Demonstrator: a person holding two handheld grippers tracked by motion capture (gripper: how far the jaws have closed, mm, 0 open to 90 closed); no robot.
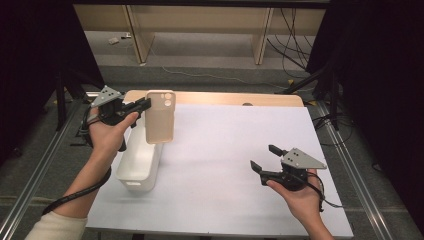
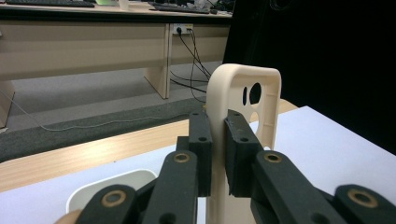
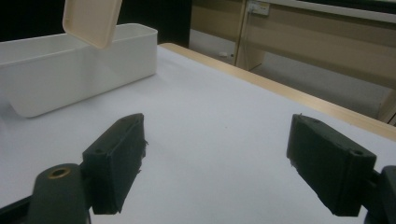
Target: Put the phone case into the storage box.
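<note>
Right claw [image 1: 261,156] hovers low over the near right part of the bench [image 1: 225,165], its jaws spread wide with nothing between them; in the right gripper view only bare white surface lies between the two black pads. Left claw [image 1: 145,104], held up at the far left, is clamped on one long edge of a cream phone case [image 1: 160,117], which hangs upright in the air with its camera cut-outs at the top. In the left gripper view the jaws pinch the case's [image 2: 243,93] thin wall from both sides. Below the case and slightly to its left a white rectangular bin [image 1: 140,162] sits on the bench; the case's lower end hangs over the bin's far end, apart from it.

A white sheet covers most of the bench, and a strip of light wood shows along the far edge. Metal rails [image 1: 350,165] run along both sides. Beyond lie grey carpet [image 1: 210,75], a pale wooden desk [image 1: 200,25] with cables [image 1: 290,45] trailing beneath, and black curtains [image 1: 380,75] to either side.
</note>
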